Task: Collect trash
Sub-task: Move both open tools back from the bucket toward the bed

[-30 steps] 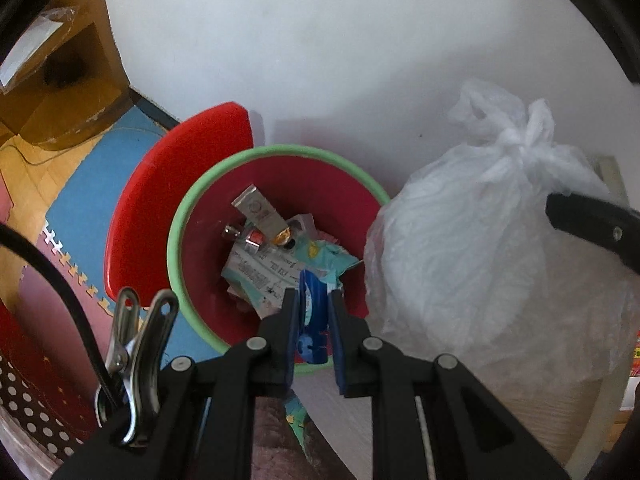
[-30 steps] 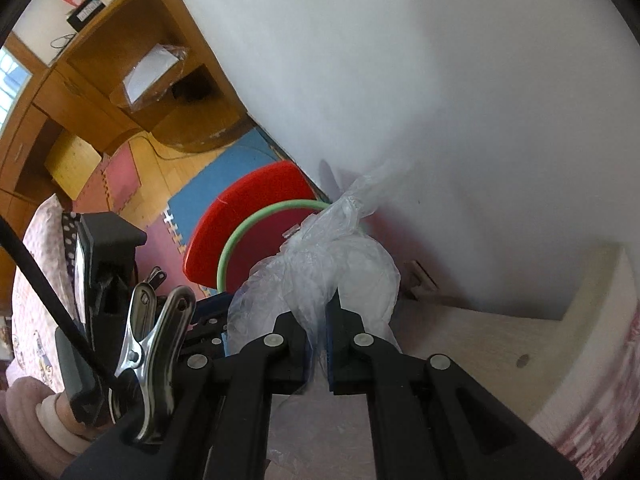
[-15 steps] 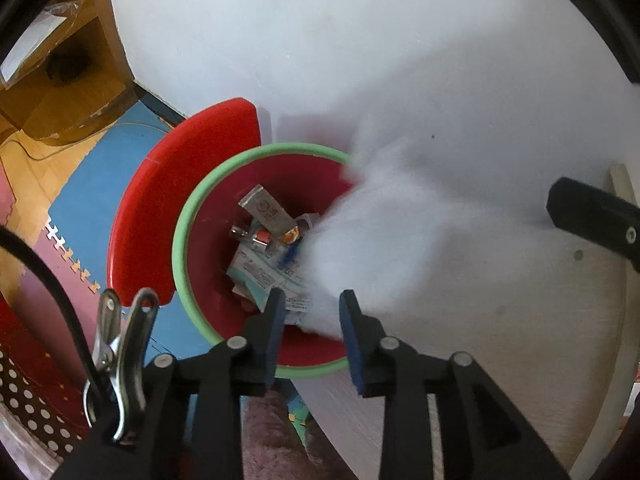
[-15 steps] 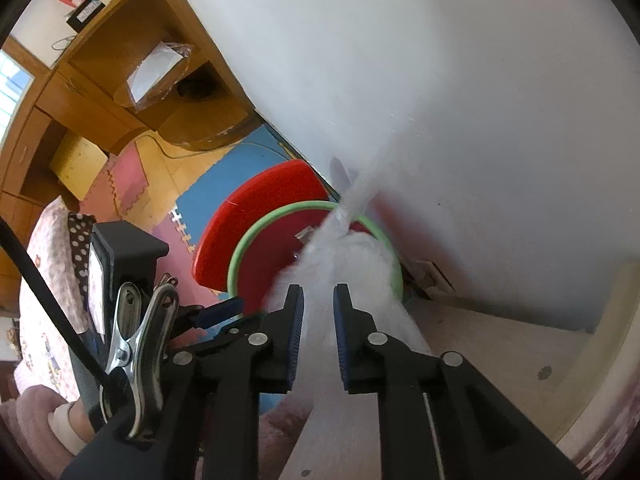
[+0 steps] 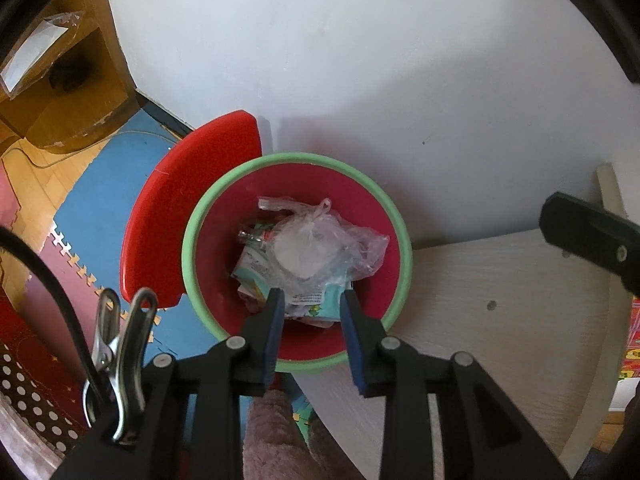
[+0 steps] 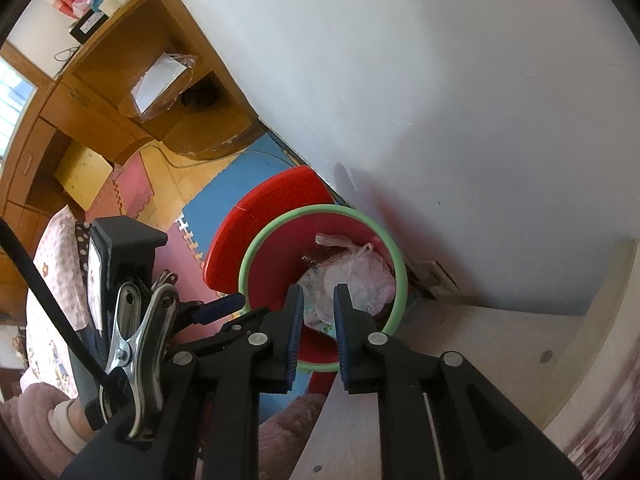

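Observation:
A red bin with a green rim (image 5: pixel 192 248) stands on the floor by the white wall; it also shows in the right wrist view (image 6: pixel 248 264). A tied clear plastic bag (image 5: pixel 316 244) lies inside it on top of wrappers and a tube (image 5: pixel 256 236); the bag also shows in the right wrist view (image 6: pixel 356 276). My left gripper (image 5: pixel 312 300) is open and empty above the bin's near rim. My right gripper (image 6: pixel 318 294) is open and empty above the bin too.
The bin's red lid (image 5: pixel 188 184) hangs open to the left. A pale wooden table (image 5: pixel 500 292) sits at the right, its edge next to the bin. Foam floor mats (image 5: pixel 116 172) and a wooden desk (image 6: pixel 120 92) lie to the left.
Both grippers opened. The clear bag left the right gripper and dropped from the table level into the bin. The left gripper let go of a small blue item.

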Available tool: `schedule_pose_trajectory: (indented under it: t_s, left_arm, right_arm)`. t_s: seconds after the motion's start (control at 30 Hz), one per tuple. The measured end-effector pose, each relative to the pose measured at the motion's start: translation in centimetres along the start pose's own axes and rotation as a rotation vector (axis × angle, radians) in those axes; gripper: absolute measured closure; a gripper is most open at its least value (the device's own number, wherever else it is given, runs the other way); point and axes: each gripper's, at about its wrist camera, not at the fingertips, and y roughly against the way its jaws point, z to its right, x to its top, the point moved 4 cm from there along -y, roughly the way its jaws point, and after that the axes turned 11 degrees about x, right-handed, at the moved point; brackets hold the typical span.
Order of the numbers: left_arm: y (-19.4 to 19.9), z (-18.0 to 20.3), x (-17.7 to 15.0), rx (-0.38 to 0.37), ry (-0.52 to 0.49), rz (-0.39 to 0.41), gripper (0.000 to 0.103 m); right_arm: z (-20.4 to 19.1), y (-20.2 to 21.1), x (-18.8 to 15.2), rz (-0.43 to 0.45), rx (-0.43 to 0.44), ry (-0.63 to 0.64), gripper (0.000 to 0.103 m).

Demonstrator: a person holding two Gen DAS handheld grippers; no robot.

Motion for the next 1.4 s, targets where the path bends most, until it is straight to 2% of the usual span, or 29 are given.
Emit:
schedule_pose_trajectory:
  t_s: [0.3, 0.73, 1.4]
  left_arm:
    - [3.3, -0.2, -0.2, 0.017, 0.014, 0.023, 0.073]
    - [8.0, 1.3, 0.0, 0.030, -0.019, 0.065, 0.073]
    - [15.2, 4.3, -1.1, 0.044, -0.108, 0.120, 0.073]
  right_arm:
    - [-0.8, 1.5, -0.7, 0.029, 0.017, -0.010, 0.087]
    - [-2.0, 5.3, -2.1, 0.086, 0.040, -0.030, 0.086]
    - [-2.7, 12.5, -5.1, 0.237, 0.066, -0.098, 0.086]
